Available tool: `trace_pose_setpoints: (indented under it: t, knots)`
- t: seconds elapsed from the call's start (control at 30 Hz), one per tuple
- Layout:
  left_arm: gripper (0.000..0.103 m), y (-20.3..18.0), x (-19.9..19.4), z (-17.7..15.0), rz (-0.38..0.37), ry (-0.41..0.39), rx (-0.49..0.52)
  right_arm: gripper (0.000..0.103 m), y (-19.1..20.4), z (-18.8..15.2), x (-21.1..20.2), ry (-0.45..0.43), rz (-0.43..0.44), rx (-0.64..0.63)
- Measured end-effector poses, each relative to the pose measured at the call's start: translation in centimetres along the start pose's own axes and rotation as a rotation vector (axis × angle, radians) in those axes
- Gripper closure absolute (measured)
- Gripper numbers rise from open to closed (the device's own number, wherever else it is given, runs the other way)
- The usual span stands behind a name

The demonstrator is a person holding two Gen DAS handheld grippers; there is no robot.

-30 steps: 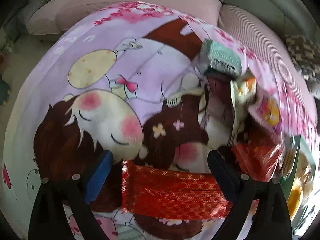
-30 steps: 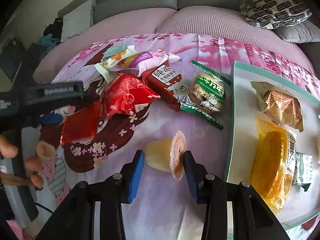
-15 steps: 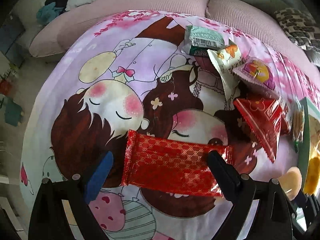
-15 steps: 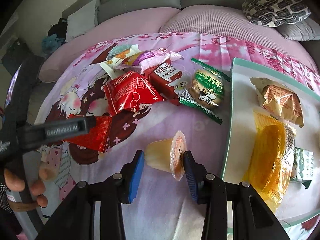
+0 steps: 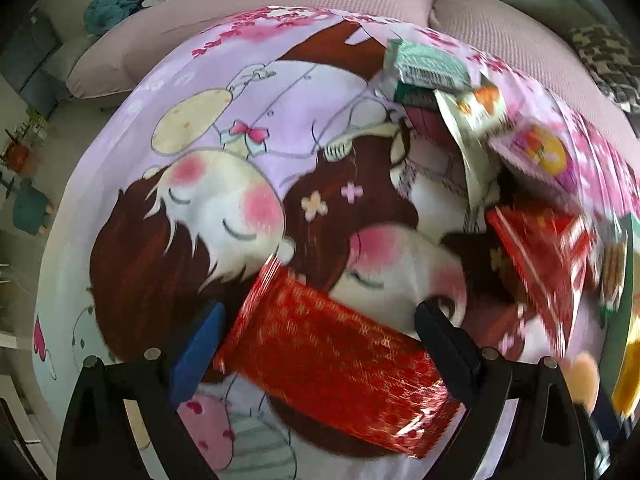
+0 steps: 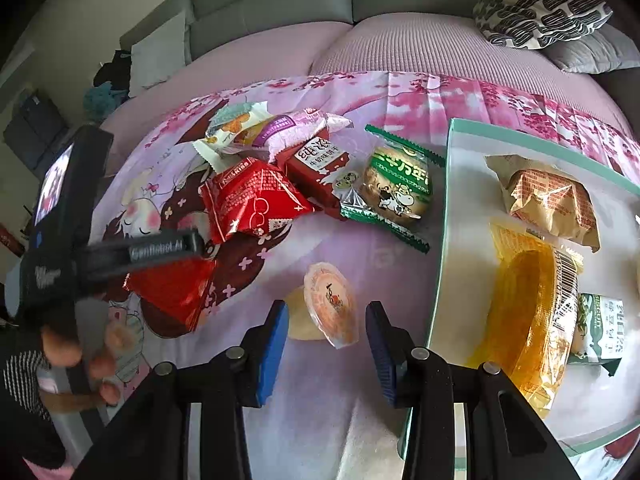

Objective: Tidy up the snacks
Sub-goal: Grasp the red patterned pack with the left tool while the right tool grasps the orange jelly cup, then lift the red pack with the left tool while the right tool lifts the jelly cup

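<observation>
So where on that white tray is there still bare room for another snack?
The tray is bare along its left edge, beside the orange jelly pack, and below that pack. Its middle is crowded, with a brown pastry behind.
</observation>
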State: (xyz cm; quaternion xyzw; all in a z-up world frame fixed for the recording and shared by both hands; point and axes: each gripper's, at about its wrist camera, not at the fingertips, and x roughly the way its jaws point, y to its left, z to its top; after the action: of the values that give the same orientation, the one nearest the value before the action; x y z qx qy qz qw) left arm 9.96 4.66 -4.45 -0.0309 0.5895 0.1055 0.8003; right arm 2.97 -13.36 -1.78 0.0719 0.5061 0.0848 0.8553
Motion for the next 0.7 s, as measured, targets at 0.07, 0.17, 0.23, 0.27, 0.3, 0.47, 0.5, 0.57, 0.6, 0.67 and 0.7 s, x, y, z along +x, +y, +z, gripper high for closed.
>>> trace_pose_setpoints:
  t: [0.07, 0.17, 0.23, 0.27, 0.3, 0.47, 0.5, 0.57, 0.6, 0.67, 0.7]
  knots:
    - [0.008, 0.0, -0.3, -0.8, 0.000, 0.004, 0.008, 0.060, 0.1, -0.1, 0.1, 0.002, 0.001, -0.006]
    - [0.008, -0.2, -0.4, -1.0, 0.010, 0.002, 0.011, 0.060, 0.1, -0.2, 0.4, 0.013, -0.001, -0.014]
    - [0.008, 0.4, -1.0, -2.7, 0.019, -0.001, 0.008, 0.060, 0.1, -0.2, 0.6, 0.016, 0.007, -0.011]
    - [0.008, 0.6, -1.2, -3.0, 0.022, -0.004, 0.006, 0.060, 0.1, -0.2, 0.6, 0.015, 0.006, -0.014]
    - [0.008, 0.6, -1.3, -3.1, 0.024, -0.007, 0.005, 0.060, 0.2, -0.1, 0.6, 0.013, 0.004, -0.018]
    - [0.008, 1.9, -2.0, -3.6, 0.024, -0.044, -0.043, 0.060, 0.3, -0.1, 0.8, 0.012, -0.001, -0.042]
    - [0.008, 2.5, -2.4, -4.0, 0.015, -0.050, -0.063, 0.060, 0.4, -0.1, 0.8, 0.012, -0.004, -0.046]
    - [0.008, 3.5, -2.8, -4.8, 0.012, -0.055, -0.093, 0.060, 0.6, 0.0, 0.9, 0.011, -0.010, -0.055]
    - [0.008, 4.0, -2.9, -5.2, 0.009, -0.056, -0.109, 0.060, 0.6, 0.0, 0.9, 0.012, -0.009, -0.055]
    - [0.008, 5.1, -2.9, -5.9, -0.016, -0.045, -0.139, 0.060, 0.6, 0.0, 0.9, 0.013, -0.009, -0.056]
    - [0.008, 5.6, -2.9, -6.2, -0.046, -0.028, -0.165, 0.060, 0.6, 0.0, 0.9, 0.013, -0.009, -0.058]
